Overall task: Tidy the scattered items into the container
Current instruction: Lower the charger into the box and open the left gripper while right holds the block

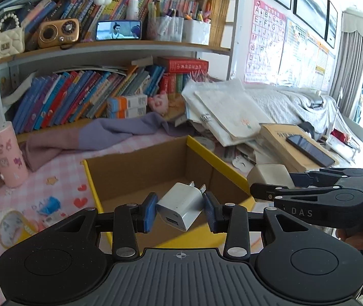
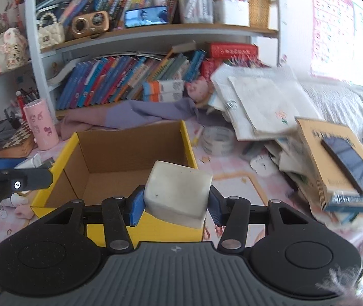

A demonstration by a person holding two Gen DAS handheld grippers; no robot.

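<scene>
My left gripper (image 1: 180, 210) is shut on a small white USB charger plug (image 1: 179, 207), its two prongs pointing up and away, held over the near part of the open yellow cardboard box (image 1: 89, 178). In the right wrist view, my right gripper (image 2: 175, 202) is shut on a larger white cube-shaped block (image 2: 179, 193), held just above the box's near right wall (image 2: 189, 142). The right gripper (image 1: 270, 191) also shows in the left wrist view at the right, with the white block (image 1: 269, 176) between its jaws. The box inside looks bare.
A pink printed tube (image 1: 7, 154), a tape roll (image 1: 13, 225) and small blue item (image 1: 50, 205) lie left of the box. A lilac cloth (image 1: 100, 135) lies behind it. Clear tape rolls (image 2: 218, 140), stacked papers (image 2: 263, 107) and a book with a phone (image 2: 349, 163) sit to the right.
</scene>
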